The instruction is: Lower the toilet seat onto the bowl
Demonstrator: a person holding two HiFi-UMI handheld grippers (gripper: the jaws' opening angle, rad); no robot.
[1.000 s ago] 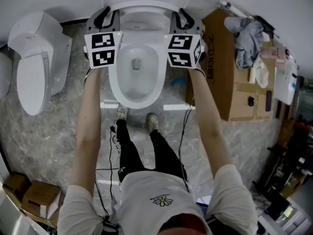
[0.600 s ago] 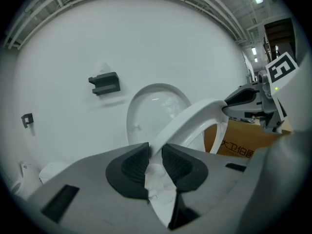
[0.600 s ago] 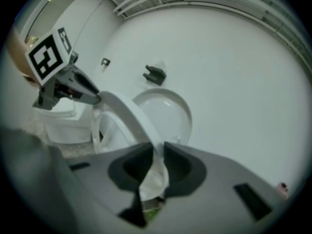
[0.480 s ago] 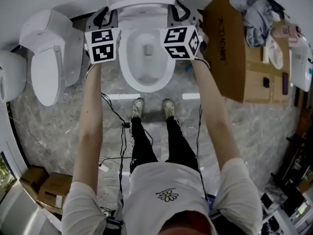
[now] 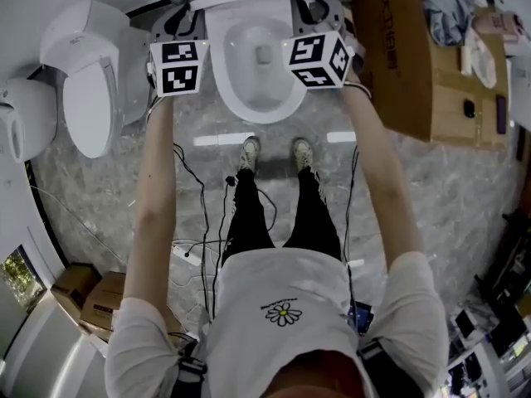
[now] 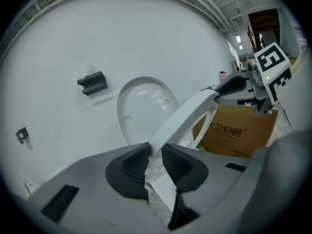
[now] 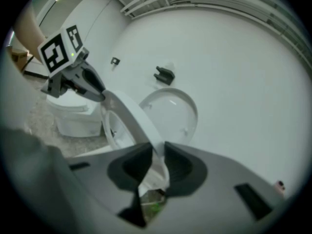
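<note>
Left tool is clamped on one side rim of the toilet seat. Right tool has the opposite rim between its pads, touching it, jaws opening. Seat hangs tilted, partway between the upright lid and the bowl. Looks like rigid, smooth plastic, hinged at the back: probably slippery, could slam. Best hold: mid-side rims, both sides, lowered evenly.
</note>
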